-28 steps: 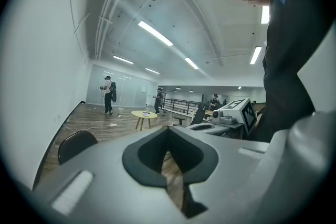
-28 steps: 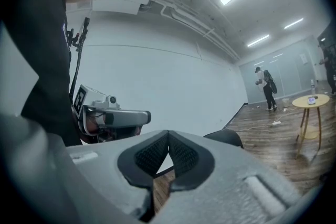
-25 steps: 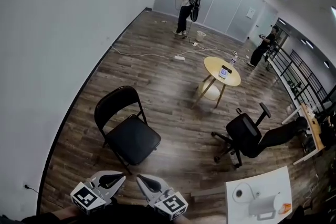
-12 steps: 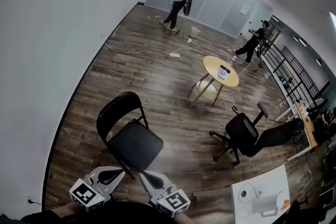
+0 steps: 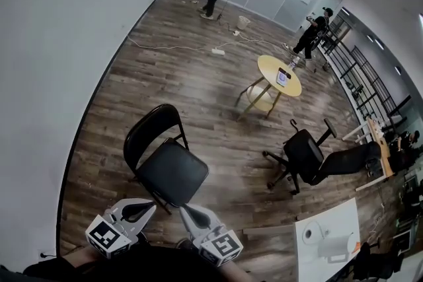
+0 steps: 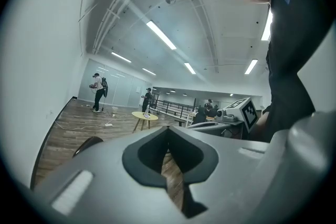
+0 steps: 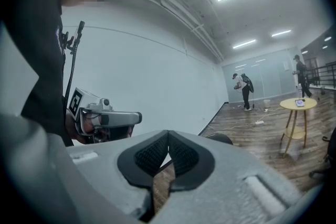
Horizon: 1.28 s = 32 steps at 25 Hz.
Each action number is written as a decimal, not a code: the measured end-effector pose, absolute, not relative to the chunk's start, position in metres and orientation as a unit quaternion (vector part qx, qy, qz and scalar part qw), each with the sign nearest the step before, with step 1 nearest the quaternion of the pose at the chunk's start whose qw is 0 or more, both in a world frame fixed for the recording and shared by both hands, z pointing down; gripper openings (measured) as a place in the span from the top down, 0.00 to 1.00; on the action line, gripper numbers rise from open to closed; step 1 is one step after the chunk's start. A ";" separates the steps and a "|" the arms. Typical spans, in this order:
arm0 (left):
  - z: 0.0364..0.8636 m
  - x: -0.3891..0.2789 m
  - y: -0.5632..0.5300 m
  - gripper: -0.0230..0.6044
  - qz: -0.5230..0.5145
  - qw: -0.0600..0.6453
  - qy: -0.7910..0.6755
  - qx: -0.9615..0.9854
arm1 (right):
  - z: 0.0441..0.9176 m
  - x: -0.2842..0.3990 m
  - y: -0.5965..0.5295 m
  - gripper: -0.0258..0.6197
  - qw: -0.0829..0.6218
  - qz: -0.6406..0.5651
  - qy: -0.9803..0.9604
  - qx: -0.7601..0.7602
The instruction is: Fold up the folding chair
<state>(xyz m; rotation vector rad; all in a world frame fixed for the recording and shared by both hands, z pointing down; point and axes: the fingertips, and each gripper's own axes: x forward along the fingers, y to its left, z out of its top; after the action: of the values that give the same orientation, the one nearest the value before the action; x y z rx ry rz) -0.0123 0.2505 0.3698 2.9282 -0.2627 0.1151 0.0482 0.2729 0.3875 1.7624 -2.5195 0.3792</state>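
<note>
A black folding chair (image 5: 165, 165) stands unfolded on the wood floor, its seat facing me and its backrest to the left. My left gripper (image 5: 147, 206) and right gripper (image 5: 186, 211) hang side by side just in front of the seat's near edge, apart from it. Both are shut with nothing between the jaws. In the left gripper view only the top of the chair's backrest (image 6: 88, 143) peeks over the shut left gripper (image 6: 168, 131). In the right gripper view the backrest (image 7: 220, 138) shows just past the shut right gripper (image 7: 168, 136).
A black office chair (image 5: 305, 158) stands to the right, with a round wooden table (image 5: 277, 76) beyond it. A white table (image 5: 330, 241) with a paper roll is at the lower right. A white wall (image 5: 59, 76) runs along the left. Two people stand far off; a cable (image 5: 178, 48) lies on the floor.
The folding chair has come closer and sits lower in the head view as both grippers advanced toward it. Both have stayed shut.
</note>
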 end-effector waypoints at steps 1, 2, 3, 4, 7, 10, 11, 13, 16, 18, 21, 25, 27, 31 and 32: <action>0.372 -0.012 0.249 0.96 0.041 0.102 -0.088 0.990 | 0.391 0.051 0.272 0.96 0.023 0.125 -0.811 0.572; 0.375 -0.011 0.248 0.96 0.043 0.104 -0.087 0.990 | 0.397 0.055 0.271 0.96 0.025 0.127 -0.807 0.576; 0.377 -0.010 0.247 0.96 0.046 0.106 -0.086 0.990 | 0.403 0.061 0.271 0.96 0.026 0.129 -0.803 0.581; 0.379 -0.008 0.245 0.96 0.048 0.107 -0.085 0.989 | 0.408 0.067 0.271 0.96 0.027 0.130 -0.800 0.585; 0.383 -0.001 0.235 0.96 0.050 0.102 -0.091 0.989 | 0.409 0.081 0.261 0.96 0.022 0.132 -0.796 0.590; 0.384 0.006 0.218 0.96 0.057 0.104 -0.113 0.987 | 0.416 0.095 0.250 0.96 0.014 0.140 -0.799 0.584; 0.384 0.009 0.214 0.96 0.056 0.104 -0.119 0.986 | 0.421 0.102 0.247 0.95 0.013 0.142 -0.800 0.583; 0.384 0.016 0.206 0.96 0.060 0.104 -0.131 0.984 | 0.433 0.117 0.243 0.94 0.015 0.146 -0.803 0.578; 0.385 0.027 0.192 0.96 0.074 0.103 -0.153 0.980 | 0.440 0.135 0.232 0.93 0.014 0.153 -0.808 0.568; 0.385 0.037 0.184 0.96 0.081 0.098 -0.163 0.978 | 0.444 0.145 0.225 0.93 0.012 0.157 -0.814 0.559; 0.386 0.057 0.175 0.91 0.089 0.095 -0.174 0.976 | 0.449 0.161 0.218 0.93 0.011 0.163 -0.822 0.545; 0.383 0.082 0.169 0.90 0.093 0.092 -0.191 0.973 | 0.454 0.176 0.212 0.93 0.009 0.171 -0.839 0.517; 0.384 0.091 0.168 0.89 0.097 0.089 -0.201 0.971 | 0.456 0.185 0.211 0.93 0.007 0.173 -0.845 0.506; 0.383 0.105 0.157 0.88 0.107 0.077 -0.222 0.966 | 0.463 0.202 0.206 0.92 0.004 0.175 -0.853 0.491; 0.383 0.107 0.153 0.88 0.110 0.074 -0.227 0.965 | 0.465 0.205 0.206 0.92 0.003 0.178 -0.855 0.487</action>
<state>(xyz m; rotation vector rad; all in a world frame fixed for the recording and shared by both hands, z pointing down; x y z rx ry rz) 0.1072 0.1531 0.3831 2.8959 -0.6829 0.3299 0.2051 0.2061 0.4645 1.5280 -2.6803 0.5582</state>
